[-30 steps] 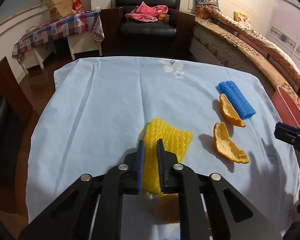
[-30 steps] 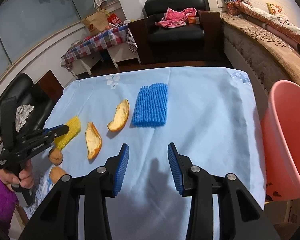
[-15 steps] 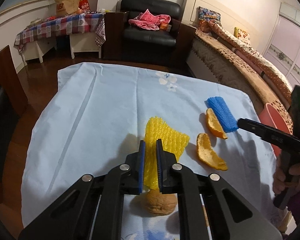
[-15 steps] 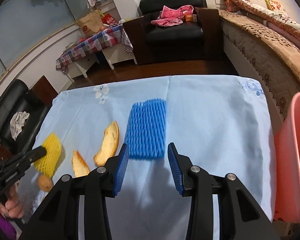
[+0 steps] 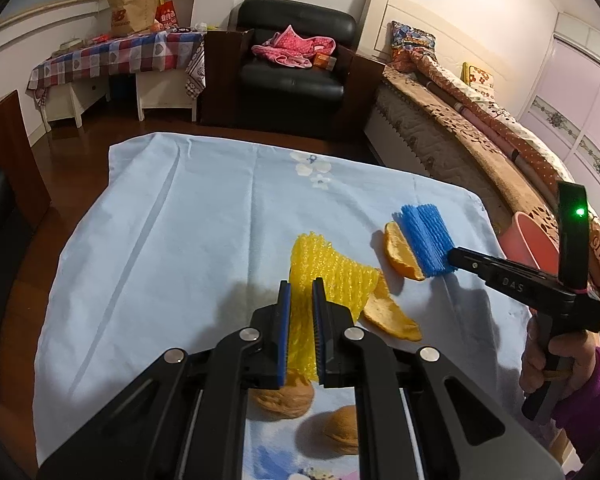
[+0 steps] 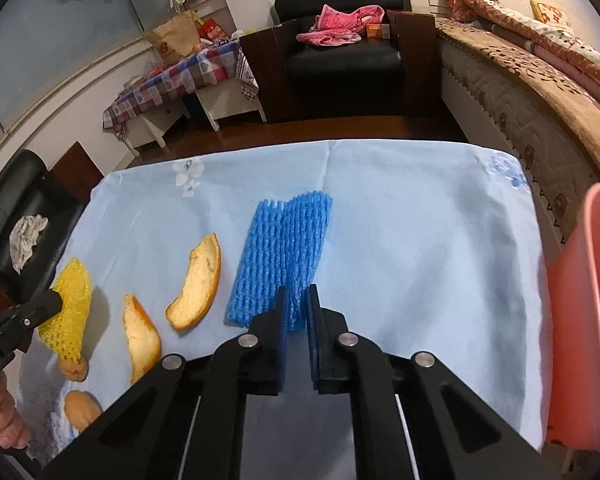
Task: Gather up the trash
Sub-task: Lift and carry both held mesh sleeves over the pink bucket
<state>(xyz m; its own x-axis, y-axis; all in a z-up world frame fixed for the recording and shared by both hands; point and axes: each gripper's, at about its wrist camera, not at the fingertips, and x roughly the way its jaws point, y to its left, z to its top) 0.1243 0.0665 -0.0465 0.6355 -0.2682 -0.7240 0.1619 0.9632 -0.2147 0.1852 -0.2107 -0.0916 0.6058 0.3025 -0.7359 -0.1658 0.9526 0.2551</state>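
Bedroom setup, pale blue tablecloth (image 6: 420,240) over the table. Your right gripper (image 6: 296,312) is pinched down on the near edge of the blue foam fruit net (image 6: 284,248). Two orange peel pieces (image 6: 198,280) lie just left of that net. Further left, your left gripper (image 5: 301,312) is clamped on the yellow foam net (image 5: 328,276), lifted over two walnuts (image 5: 284,398).

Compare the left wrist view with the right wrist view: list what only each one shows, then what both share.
Only the left wrist view: the purple sleeve and the green light on the right gripper.
Only the right wrist view: the crumpled white paper on a black chair.
Both: yellow foam net in the left gripper, blue foam net, two orange peels, two walnuts, pink bin.
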